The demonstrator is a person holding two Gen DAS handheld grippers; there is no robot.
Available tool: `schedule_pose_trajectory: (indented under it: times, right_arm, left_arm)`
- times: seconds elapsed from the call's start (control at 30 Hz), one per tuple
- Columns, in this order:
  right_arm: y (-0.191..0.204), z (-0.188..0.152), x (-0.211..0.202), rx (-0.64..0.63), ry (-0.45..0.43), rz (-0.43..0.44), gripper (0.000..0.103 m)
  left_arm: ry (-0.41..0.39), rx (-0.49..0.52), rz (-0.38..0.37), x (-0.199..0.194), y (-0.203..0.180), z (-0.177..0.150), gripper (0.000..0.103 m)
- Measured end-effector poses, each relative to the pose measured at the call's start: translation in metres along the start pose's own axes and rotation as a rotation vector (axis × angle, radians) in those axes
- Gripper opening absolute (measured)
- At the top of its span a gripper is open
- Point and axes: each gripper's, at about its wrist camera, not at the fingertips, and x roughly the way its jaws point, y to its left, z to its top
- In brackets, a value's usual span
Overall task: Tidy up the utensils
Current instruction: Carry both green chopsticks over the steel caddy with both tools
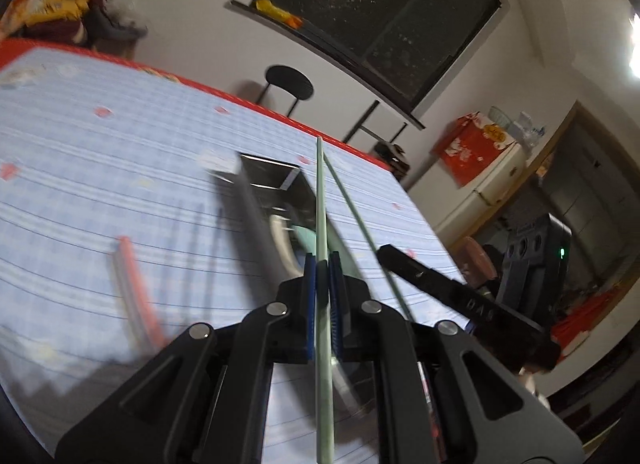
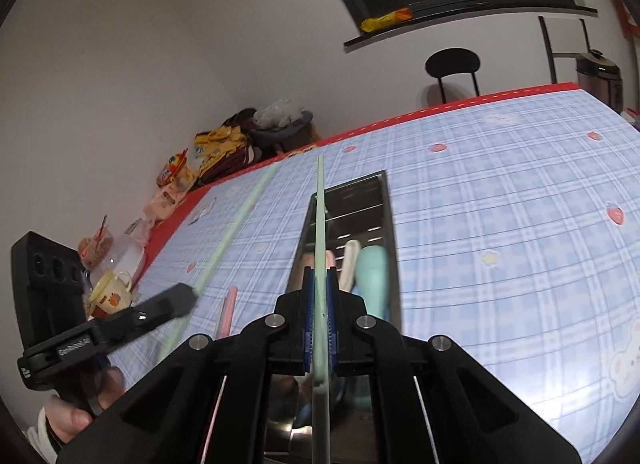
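Note:
My left gripper is shut on a pale green chopstick that points forward over the table. My right gripper is shut on a second pale green chopstick, held above a long steel utensil tray. The tray holds a white spoon and a light teal utensil; it also shows in the left wrist view. The right gripper's chopstick and finger cross the left wrist view. The left gripper with its chopstick shows at the left of the right wrist view.
A pink chopstick or straw lies on the blue checked tablecloth, left of the tray; it also shows in the right wrist view. Snack bags, jars and a cup stand along the table's left edge. A black chair stands behind the table.

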Motion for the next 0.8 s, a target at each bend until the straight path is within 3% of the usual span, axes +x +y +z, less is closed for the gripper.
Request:
schedule_pose_trajectory:
  times: [0.37, 0.8]
  right_arm:
    - [-0.017, 0.000, 0.006, 0.059, 0.030, -0.027, 0.006]
    - [-0.021, -0.005, 0.018, 0.070, 0.058, -0.072, 0.006]
  left_arm:
    - [0.006, -0.263, -0.088, 0.052, 0.004, -0.012, 0.010]
    - [-0.009, -0.257, -0.048, 0.055, 0.000, -0.021, 0.010]
